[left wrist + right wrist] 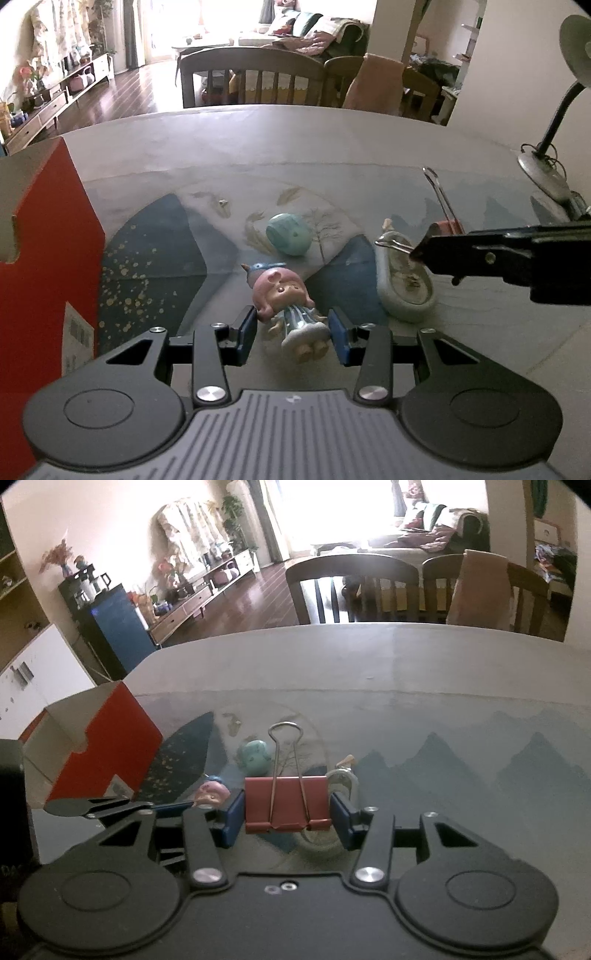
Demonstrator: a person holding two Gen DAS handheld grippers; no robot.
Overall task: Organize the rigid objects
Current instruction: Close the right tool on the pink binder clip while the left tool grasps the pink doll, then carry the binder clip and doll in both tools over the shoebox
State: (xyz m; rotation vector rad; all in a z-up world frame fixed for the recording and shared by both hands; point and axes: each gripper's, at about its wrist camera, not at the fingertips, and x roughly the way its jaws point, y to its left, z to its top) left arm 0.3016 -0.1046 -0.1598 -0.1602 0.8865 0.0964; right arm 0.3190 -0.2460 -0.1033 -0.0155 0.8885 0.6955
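My left gripper (pixel 292 334) is open around a pink-haired doll (pixel 286 301) that lies on the table; its jaws stand apart from the doll's body on both sides. My right gripper (pixel 287 816) is shut on a red binder clip (pixel 287 803), whose wire handles point forward. The right gripper also shows in the left wrist view (pixel 417 251), with the clip (pixel 448 226) above a pale oval dish (pixel 404 278). A teal round toy (pixel 290 234) lies beyond the doll. An open red box (pixel 48 236) stands at the left.
A desk lamp (pixel 546 162) stands at the far right of the table. Wooden chairs (pixel 255 75) stand behind the far table edge. The patterned table mat (pixel 461 760) spreads to the right. The doll's head (pixel 210 794) shows left of the clip.
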